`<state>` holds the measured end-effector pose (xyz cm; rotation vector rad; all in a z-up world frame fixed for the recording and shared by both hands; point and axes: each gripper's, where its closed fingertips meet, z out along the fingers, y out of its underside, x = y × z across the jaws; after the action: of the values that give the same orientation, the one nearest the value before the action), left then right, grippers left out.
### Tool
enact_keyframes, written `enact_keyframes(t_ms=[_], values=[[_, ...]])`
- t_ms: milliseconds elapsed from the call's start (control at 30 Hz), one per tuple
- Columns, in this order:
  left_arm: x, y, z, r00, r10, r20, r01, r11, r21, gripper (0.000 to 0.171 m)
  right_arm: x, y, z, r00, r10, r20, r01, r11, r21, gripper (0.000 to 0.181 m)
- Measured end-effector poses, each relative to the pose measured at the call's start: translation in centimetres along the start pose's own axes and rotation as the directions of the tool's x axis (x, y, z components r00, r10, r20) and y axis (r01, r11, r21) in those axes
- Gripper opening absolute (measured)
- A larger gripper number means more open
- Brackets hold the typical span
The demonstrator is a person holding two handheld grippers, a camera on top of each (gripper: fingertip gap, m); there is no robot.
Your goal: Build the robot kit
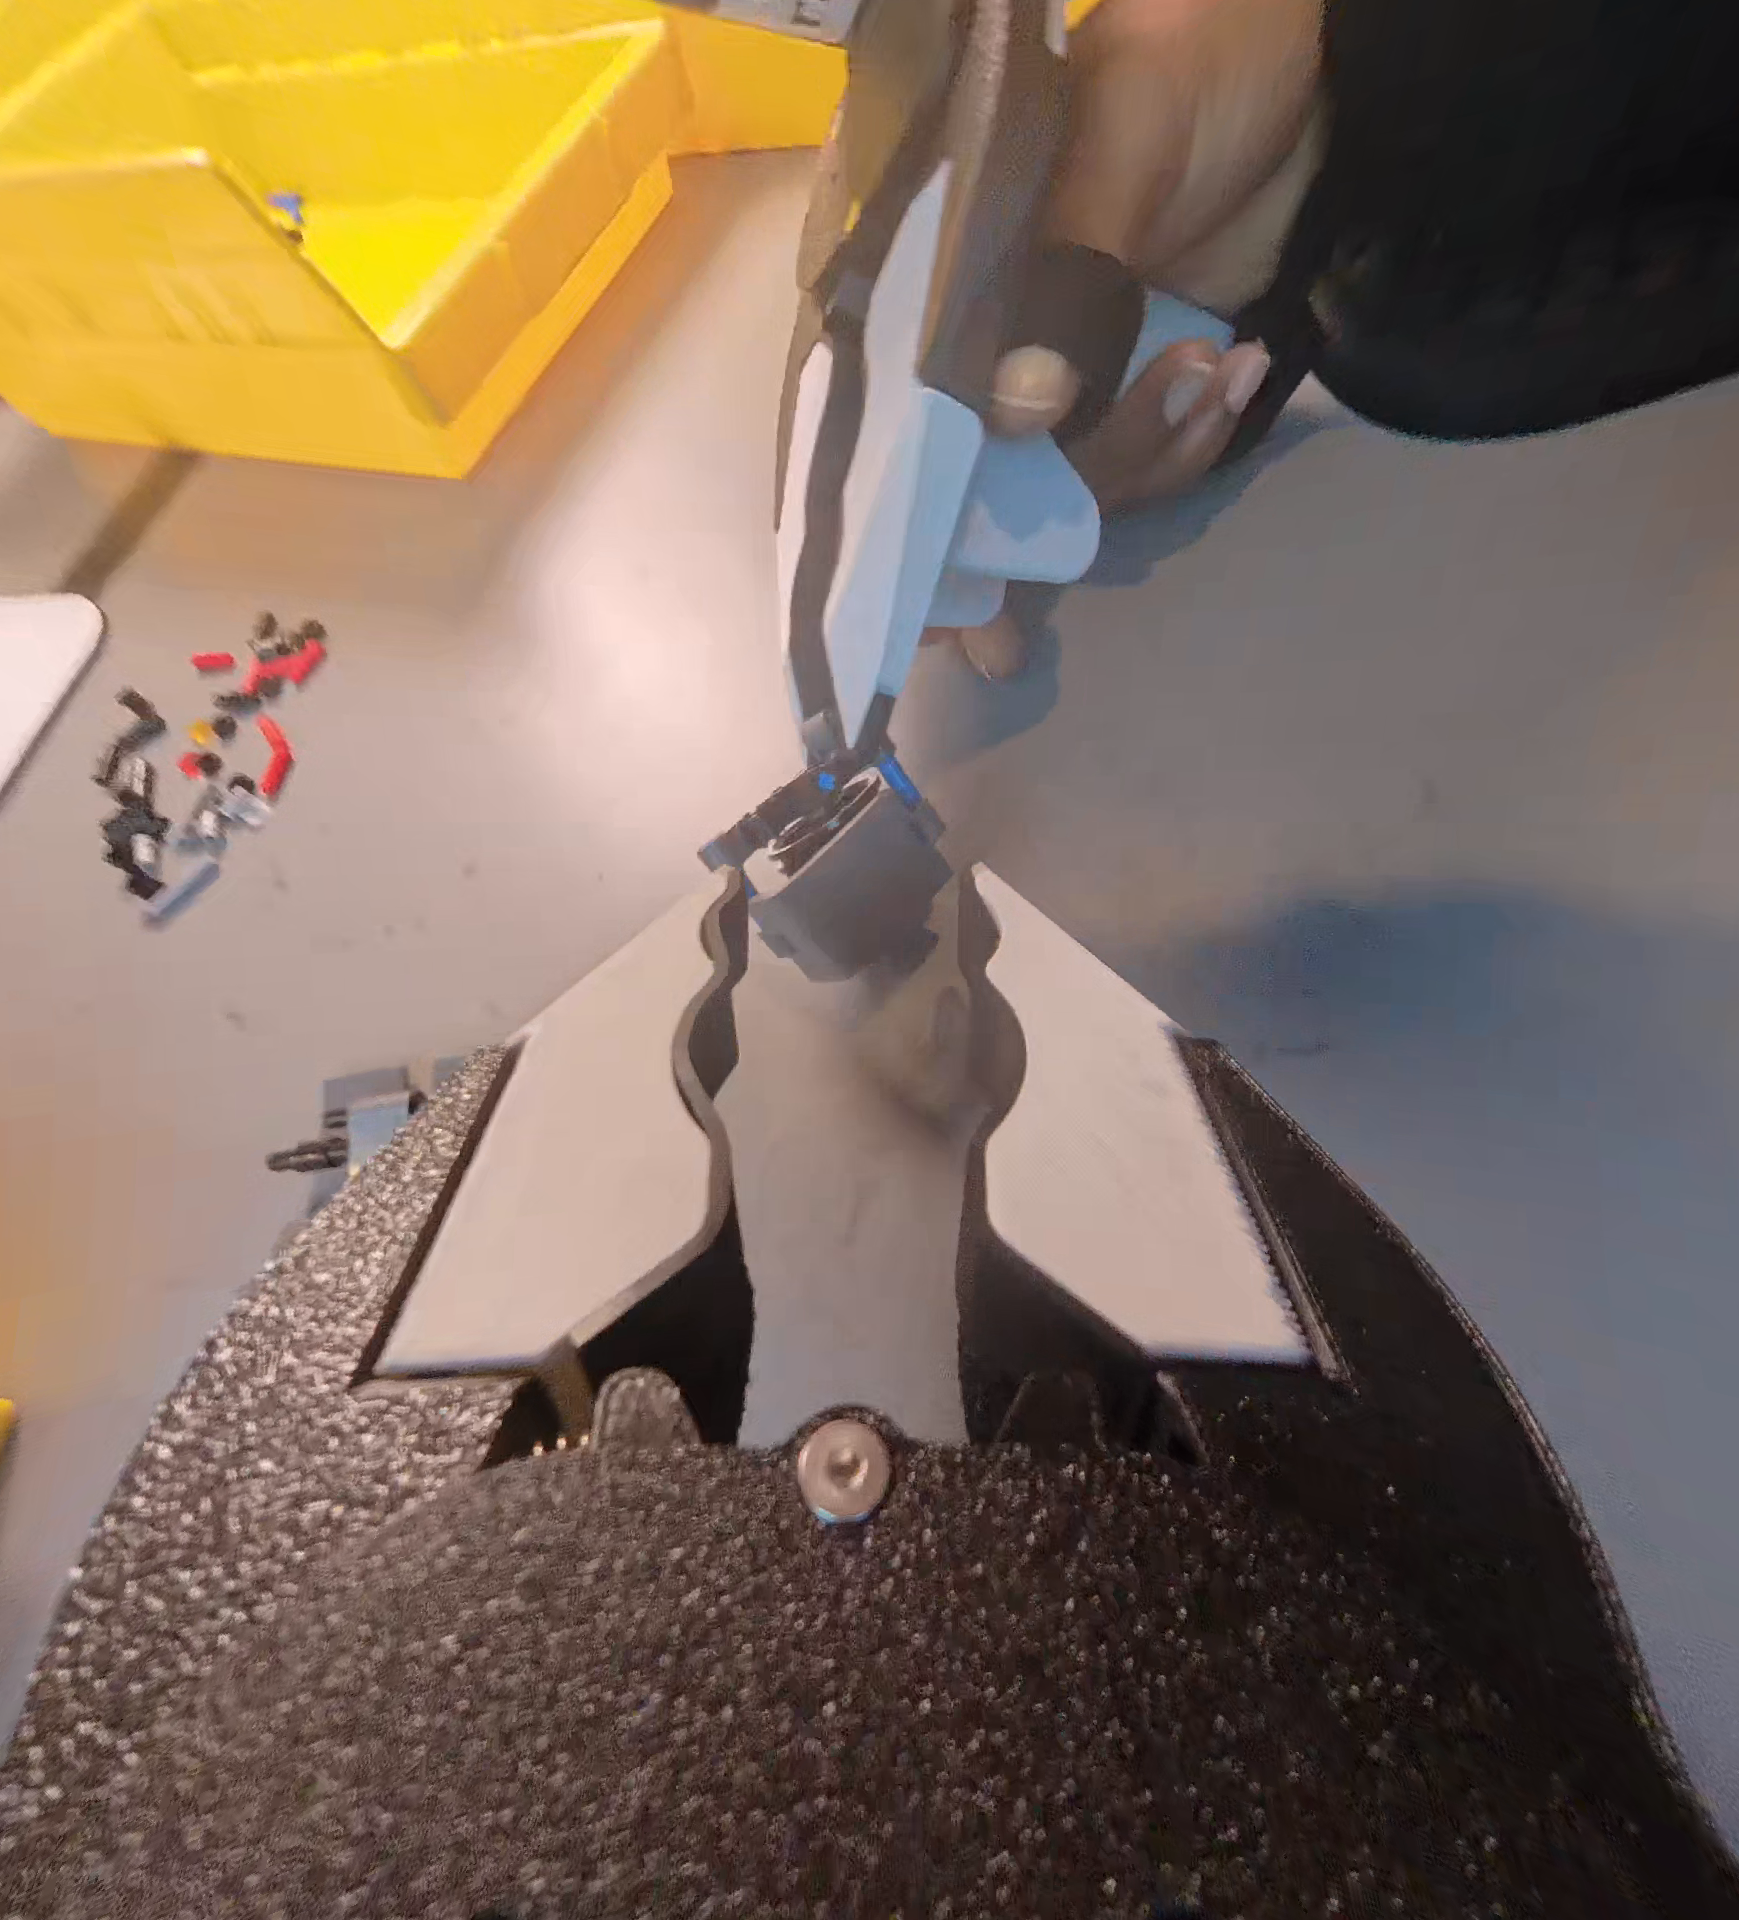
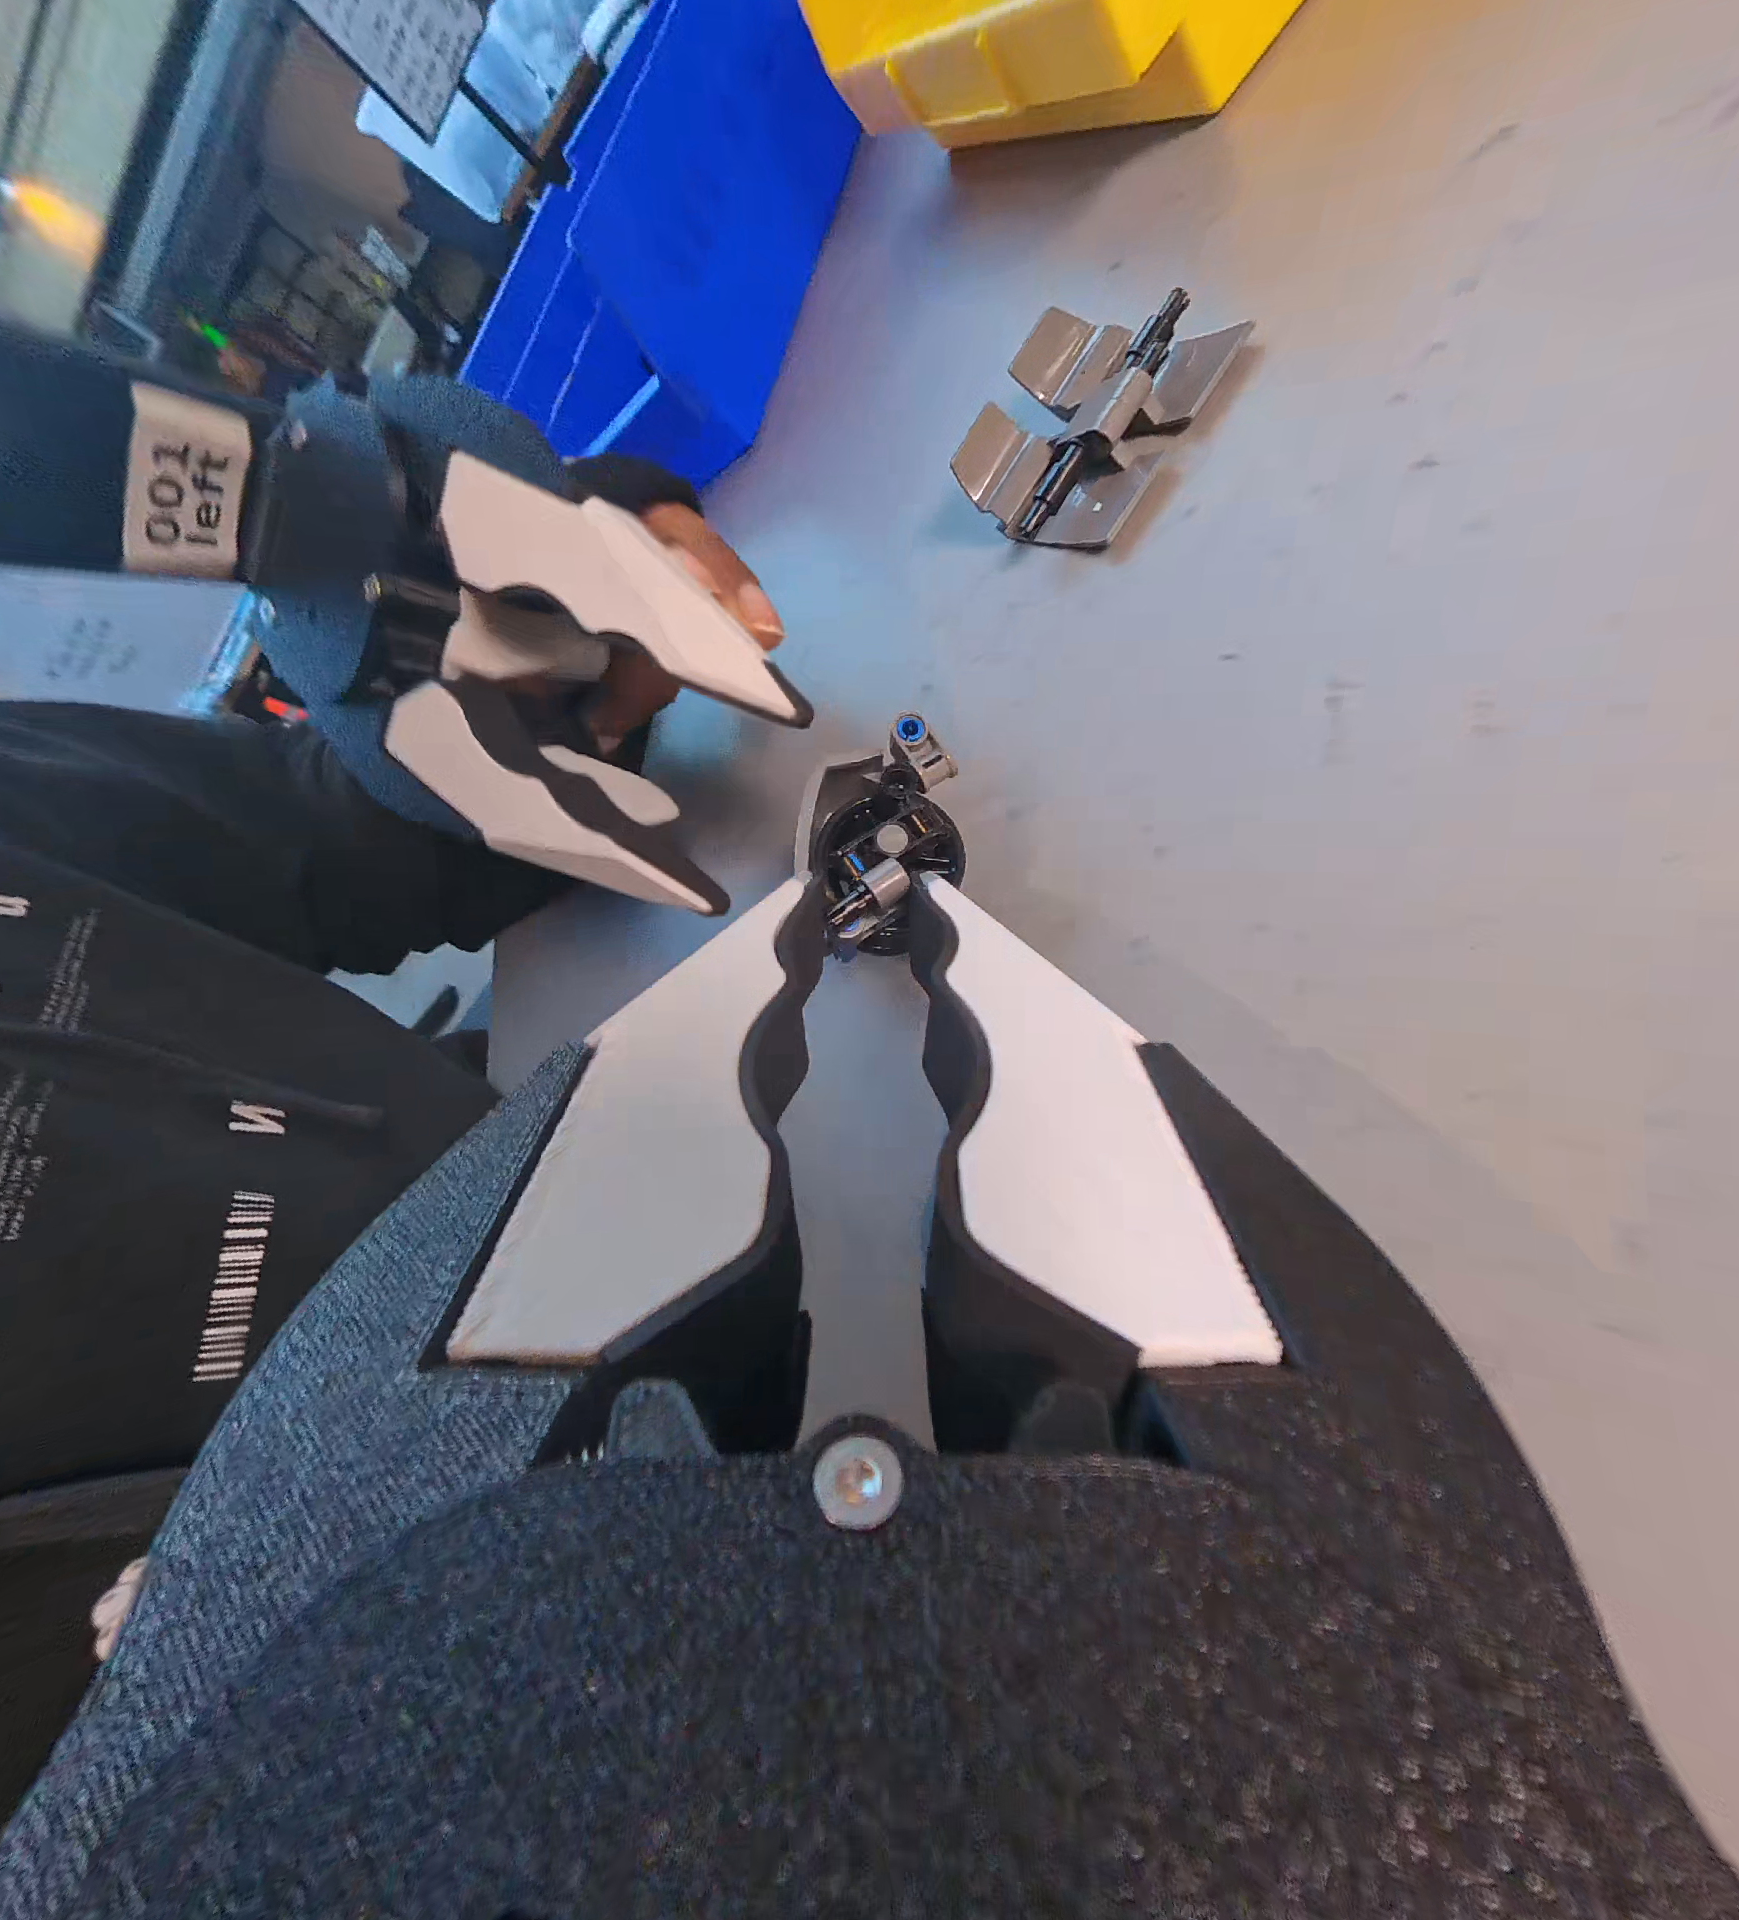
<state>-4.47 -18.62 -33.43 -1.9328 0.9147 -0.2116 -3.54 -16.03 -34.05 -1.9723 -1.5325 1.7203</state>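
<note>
**While right pinches it, left stands wide**

Right gripper (image 2: 865, 896): tips nearly closed on the small plastic assembly (image 2: 886, 831), a grey shell with a black ring and blue pins. It sits right at my right fingertips, lifted clear of the table (image 2: 1467, 935).

Left gripper (image 1: 849, 883): fingers spread wide, holding nothing. The assembly sits at the mouth between its tips; can't tell if it touches them.

Handling, my read: light, stiff, hard plastic, slick on the smooth shell. The pins and snapped-on bits look easy to pop off. Best grip is across the flat sides of the grey shell, not the ring or pins.

Off to left's outer side: heap of loose small pieces (image 1: 200, 748) and a yellow bin (image 1: 221, 343).
</note>
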Motion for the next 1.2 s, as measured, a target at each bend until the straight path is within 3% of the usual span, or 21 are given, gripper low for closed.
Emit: enact_keyframes(t_ms=[133,267,367,467,533,667,733,933,1100,1200], values=[[-0.1,1.8,1.2,0.976,0.202,0.078,-0.192,0.974,-0.121,0.041,-0.5,-0.3,0.4,0.996,0.076,0.056,-0.077,0.997,0.020,0.016],[-0.2,1.9,1.2,0.945,0.312,0.101,-0.297,0.945,-0.135,0.030,-0.5,-0.2,0.3,0.990,0.119,0.081,-0.121,0.992,0.023,0.016],[0.8,2.1,1.0,0.957,0.289,0.022,-0.285,0.952,-0.108,0.030,-1.1,0.7,0.4,0.998,0.039,0.058,-0.037,0.999,-0.037,0.017],[1.7,1.7,0.3,0.971,0.229,-0.073,-0.233,0.971,-0.045,0.030,-2.7,1.9,0.1,0.983,-0.151,0.104,0.162,0.981,-0.111,0.029],[2.8,1.3,-0.2,0.968,0.191,-0.162,-0.192,0.981,0.006,0.029,-3.4,3.2,-0.1,0.934,-0.330,0.137,0.351,0.920,-0.176,0.032],[4.5,1.4,-1.0,0.938,0.124,-0.325,-0.115,0.992,0.046,0.027,-3.5,5.0,0.0,0.722,-0.675,0.154,0.691,0.689,-0.220,0.031],[5.2,1.8,-1.2,0.916,0.093,-0.390,-0.090,0.996,0.025,0.025,-3.7,5.2,0.3,0.672,-0.722,0.164,0.739,0.641,-0.208,0.026],[5.7,3.0,-0.9,0.903,0.084,-0.422,-0.106,0.994,-0.028,0.024,-3.3,5.8,0.6,0.474,-0.866,0.160,0.867,0.429,-0.252,0.025],[5.5,3.2,-0.6,0.911,0.092,-0.403,-0.118,0.992,-0.041,0.024,-4.0,5.6,1.3,0.418,-0.898,0.139,0.895,0.380,-0.232,0.015],[4.8,3.2,-0.8,0.926,0.091,-0.365,-0.115,0.992,-0.044,0.026,-4.0,5.5,1.2,0.504,-0.852,0.140,0.854,0.468,-0.229,0.012]])
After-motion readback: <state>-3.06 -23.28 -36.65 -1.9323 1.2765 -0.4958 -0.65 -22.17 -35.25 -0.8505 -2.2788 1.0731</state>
